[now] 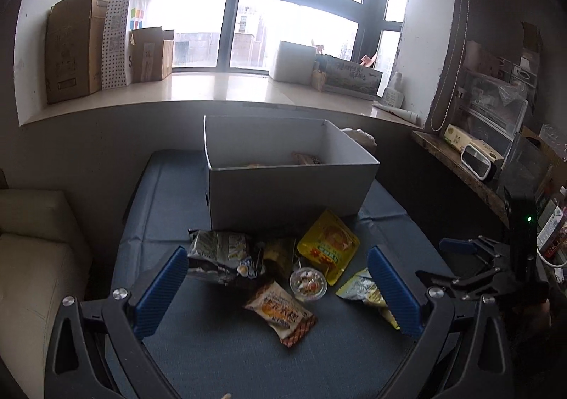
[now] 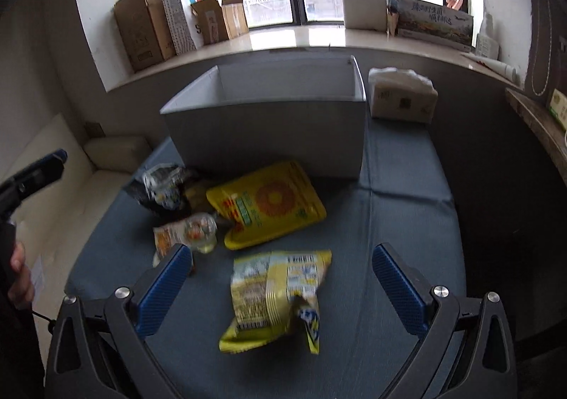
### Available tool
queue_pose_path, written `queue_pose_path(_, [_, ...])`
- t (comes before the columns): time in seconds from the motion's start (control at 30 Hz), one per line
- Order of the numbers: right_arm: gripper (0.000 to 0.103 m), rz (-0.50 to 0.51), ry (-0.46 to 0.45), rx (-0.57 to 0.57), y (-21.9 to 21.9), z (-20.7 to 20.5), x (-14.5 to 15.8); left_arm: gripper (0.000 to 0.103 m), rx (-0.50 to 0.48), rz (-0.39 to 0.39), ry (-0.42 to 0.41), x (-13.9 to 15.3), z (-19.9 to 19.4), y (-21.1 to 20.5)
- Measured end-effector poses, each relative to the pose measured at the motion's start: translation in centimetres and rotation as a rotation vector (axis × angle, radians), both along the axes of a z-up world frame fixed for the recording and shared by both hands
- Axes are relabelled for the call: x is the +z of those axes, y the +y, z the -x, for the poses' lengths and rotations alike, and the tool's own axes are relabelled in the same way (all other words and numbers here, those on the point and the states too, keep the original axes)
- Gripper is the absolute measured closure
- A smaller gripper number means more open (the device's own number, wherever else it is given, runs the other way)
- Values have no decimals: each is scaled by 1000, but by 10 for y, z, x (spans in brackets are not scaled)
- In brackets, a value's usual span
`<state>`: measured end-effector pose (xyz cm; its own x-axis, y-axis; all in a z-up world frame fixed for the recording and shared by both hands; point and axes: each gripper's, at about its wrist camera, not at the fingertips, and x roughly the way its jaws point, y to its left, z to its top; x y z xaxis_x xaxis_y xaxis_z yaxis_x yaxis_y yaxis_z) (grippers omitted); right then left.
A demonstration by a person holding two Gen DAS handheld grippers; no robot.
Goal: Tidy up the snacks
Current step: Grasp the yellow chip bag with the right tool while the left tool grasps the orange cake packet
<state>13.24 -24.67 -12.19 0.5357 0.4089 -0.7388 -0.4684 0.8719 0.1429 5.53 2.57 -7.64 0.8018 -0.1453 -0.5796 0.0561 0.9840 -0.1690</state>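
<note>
Both wrist cameras look forward and down along wide-spread blue fingers toward the window. Ahead of the left gripper [image 1: 278, 292] and the right gripper [image 2: 281, 287] both see the white box [image 1: 287, 193] and the snack pile

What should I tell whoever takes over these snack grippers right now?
Left gripper: open, empty, hovering over the pile.
Right gripper: open, empty, above the pale yellow chip bag.
White box stands at the back of the blue mat; at least one packet is already inside.
Left to box: yellow pouch, orange packet, clear jelly cup, black-and-white bag, chip bag.
</note>
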Motion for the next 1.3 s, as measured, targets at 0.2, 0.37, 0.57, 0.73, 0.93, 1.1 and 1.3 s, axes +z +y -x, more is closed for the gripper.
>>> queue_pose_path(0.2, [0, 45, 62, 6, 8, 12, -35, 0, 7, -41, 66, -25, 2, -11])
queue_pose_path(0.37, [0, 103, 96, 27, 24, -1, -47, 0, -14, -44, 89, -35, 3, -15])
queue_pose_path(0.57, [1, 152, 147, 57, 34, -13, -64, 0, -26, -73, 140, -51, 1, -20])
queue_pose_path(0.73, [26, 136, 152, 56, 31, -17, -65, 0, -30, -77, 172, -64, -4, -21])
queue_pose_path(0.93, [35, 118, 155, 55, 25, -16, -61, 0, -41, -75, 219, -83, -17, -27])
queue_pose_path(1.1, [36, 89, 125, 48, 14, -10, -48, 0, -37, -89, 296, -104, -41, -39])
queue_pose_path(1.3, [37, 49, 76, 30, -6, 6, -26, 0, 4, -88, 357, -127, -64, -44])
